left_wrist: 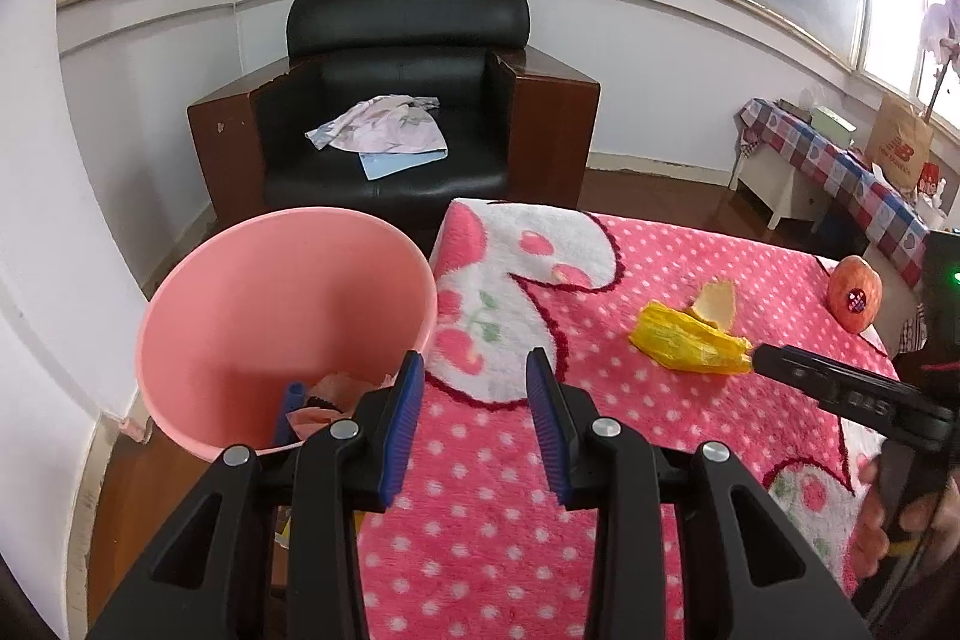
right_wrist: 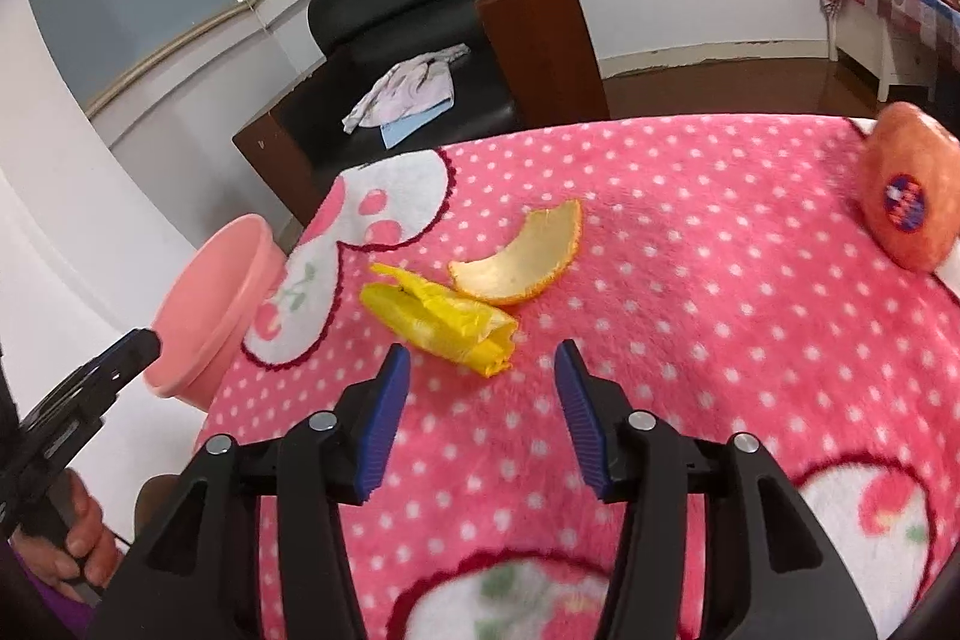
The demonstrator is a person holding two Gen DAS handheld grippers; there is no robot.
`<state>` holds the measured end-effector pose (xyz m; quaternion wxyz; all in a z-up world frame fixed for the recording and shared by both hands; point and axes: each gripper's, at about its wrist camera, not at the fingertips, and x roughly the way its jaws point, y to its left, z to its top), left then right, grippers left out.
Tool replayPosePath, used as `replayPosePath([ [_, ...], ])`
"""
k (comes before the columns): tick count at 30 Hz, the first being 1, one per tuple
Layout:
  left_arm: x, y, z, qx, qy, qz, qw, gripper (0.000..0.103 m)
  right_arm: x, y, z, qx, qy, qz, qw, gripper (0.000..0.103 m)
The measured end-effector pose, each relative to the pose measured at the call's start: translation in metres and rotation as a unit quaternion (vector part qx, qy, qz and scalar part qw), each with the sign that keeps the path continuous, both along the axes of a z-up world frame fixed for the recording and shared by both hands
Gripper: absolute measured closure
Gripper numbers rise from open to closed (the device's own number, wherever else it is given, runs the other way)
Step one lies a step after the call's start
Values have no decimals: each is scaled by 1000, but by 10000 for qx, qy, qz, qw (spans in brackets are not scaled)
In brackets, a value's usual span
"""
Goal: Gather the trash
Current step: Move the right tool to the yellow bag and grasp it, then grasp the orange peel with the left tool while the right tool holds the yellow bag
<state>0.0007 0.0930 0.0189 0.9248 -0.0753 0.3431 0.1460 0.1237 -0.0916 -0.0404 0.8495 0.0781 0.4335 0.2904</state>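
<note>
A crumpled yellow wrapper (right_wrist: 441,319) lies on the pink polka-dot blanket (right_wrist: 690,280), with a curved orange peel (right_wrist: 519,259) just beyond it. My right gripper (right_wrist: 480,358) is open and empty, its tips just short of the wrapper. In the left wrist view the wrapper (left_wrist: 690,346) and the peel (left_wrist: 717,304) lie to the right. My left gripper (left_wrist: 474,364) is open and empty, over the table's left edge beside the pink bin (left_wrist: 288,328). The bin holds pink paper and a blue item (left_wrist: 291,403). The bin also shows in the right wrist view (right_wrist: 210,292).
An apple with a sticker (right_wrist: 912,196) sits at the table's far right. A black armchair (left_wrist: 396,100) with cloth and paper on its seat stands behind the table. A side table with a checked cloth (left_wrist: 840,172) is at the far right.
</note>
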Motion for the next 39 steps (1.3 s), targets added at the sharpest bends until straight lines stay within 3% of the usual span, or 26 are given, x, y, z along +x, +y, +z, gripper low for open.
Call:
replayPosePath([
  [8, 10, -6, -7, 49, 114, -55, 9999, 68, 18, 30, -23, -35, 215, 268, 9994, 53],
  [9, 11, -6, -8, 39, 127, -65, 9999, 68, 18, 31, -23, 10, 223, 303, 9993, 67],
  [15, 17, -13, -9, -6, 121, -162, 9998, 68, 5, 25, -19, 45, 147, 284, 9995, 79],
  [23, 27, -31, -6, -129, -8, -514, 9986, 68, -28, -27, -4, 303, 167, -300, 9990, 80],
  [29, 52, -53, -6, -449, -99, -954, 9944, 68, -55, -69, 1, 90, -38, -1033, 9946, 80],
  [35, 91, -73, -23, -898, 75, -1113, 9897, 69, -68, -94, 1, -43, -444, -1500, 9877, 80],
  [39, 115, -87, -40, -1033, 245, -1045, 9888, 69, -69, -102, -4, 275, -390, -1550, 9868, 80],
])
